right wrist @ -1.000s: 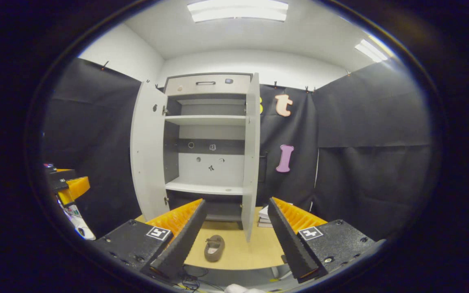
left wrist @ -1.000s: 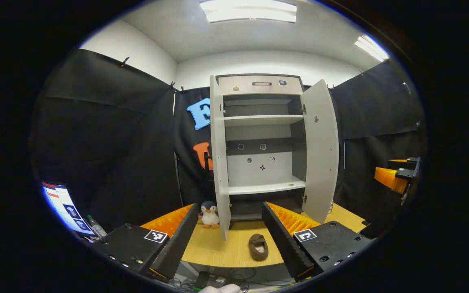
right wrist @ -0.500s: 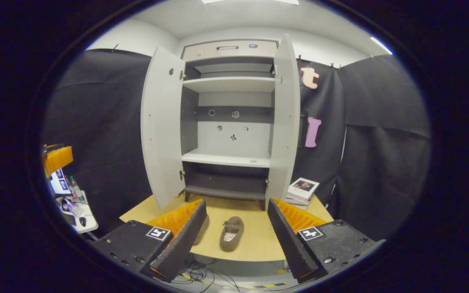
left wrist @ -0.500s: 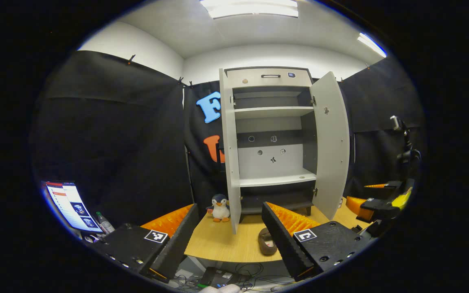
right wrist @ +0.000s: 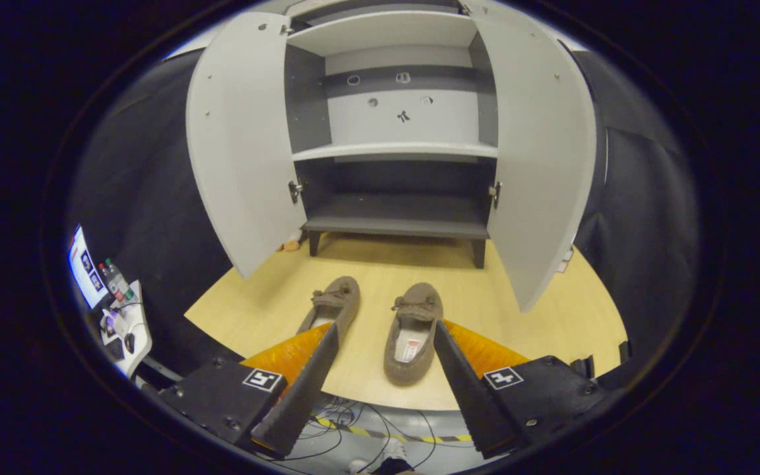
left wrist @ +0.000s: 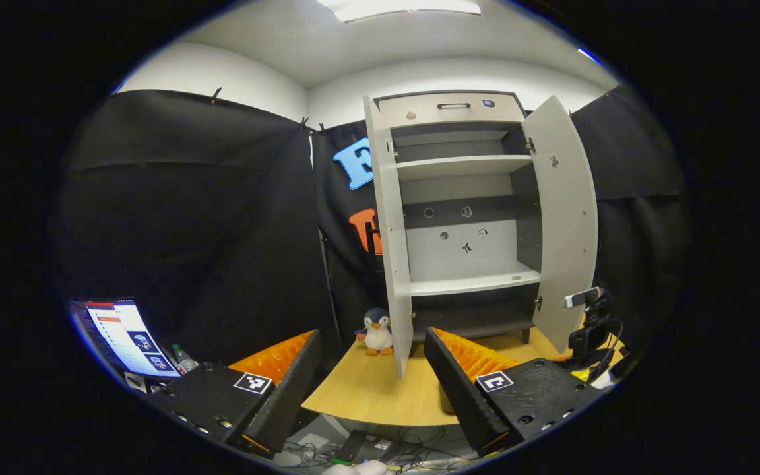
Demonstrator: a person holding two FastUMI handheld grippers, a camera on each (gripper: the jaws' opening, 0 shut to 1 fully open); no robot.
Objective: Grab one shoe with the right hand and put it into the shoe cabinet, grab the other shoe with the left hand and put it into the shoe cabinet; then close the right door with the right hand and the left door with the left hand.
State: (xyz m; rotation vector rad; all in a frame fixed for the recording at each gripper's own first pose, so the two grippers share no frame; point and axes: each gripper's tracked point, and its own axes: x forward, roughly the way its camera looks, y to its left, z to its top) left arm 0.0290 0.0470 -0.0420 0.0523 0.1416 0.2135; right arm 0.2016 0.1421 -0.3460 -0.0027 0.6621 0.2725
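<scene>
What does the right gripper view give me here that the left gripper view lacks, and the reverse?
Right gripper view: two brown shoes side by side on the table, the left shoe partly behind a finger, the right shoe lying between the open fingers of the right gripper.

Left gripper view: a toy penguin beside the left door, the cabinet's top drawer, and the open left gripper.

Both: the shoe cabinet with both doors open and bare shelves, and a lit screen at far left.
</scene>
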